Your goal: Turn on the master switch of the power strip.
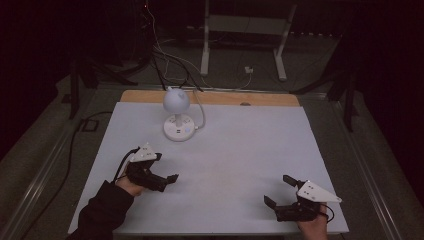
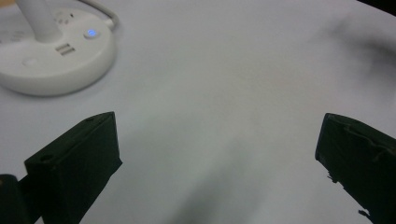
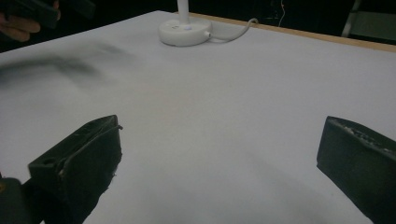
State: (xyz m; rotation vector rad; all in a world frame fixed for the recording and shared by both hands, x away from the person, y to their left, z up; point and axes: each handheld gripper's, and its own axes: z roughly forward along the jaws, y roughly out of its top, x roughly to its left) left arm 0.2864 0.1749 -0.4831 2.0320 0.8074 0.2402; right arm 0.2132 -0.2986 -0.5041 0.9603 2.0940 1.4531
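A small white desk lamp (image 1: 176, 101) with a round head stands on a round base (image 1: 179, 127) at the back left of the white table (image 1: 240, 150). On the base (image 2: 56, 51) a blue light (image 2: 91, 33) glows. My left gripper (image 1: 166, 167) hovers in front of the lamp, open with nothing between its jaws (image 2: 219, 135). My right gripper (image 1: 279, 191) sits near the front right corner, also open and empty (image 3: 222, 135). From there the lamp base (image 3: 184, 32) is far off, and the other hand (image 3: 21, 21) is at the top left.
The lamp's white cord (image 1: 201, 112) runs back over the wooden far edge (image 1: 210, 97). Behind the table, cables (image 1: 165, 55) lie on the dark floor beside a white desk frame (image 1: 205, 45). Bare white surface spreads between the two grippers.
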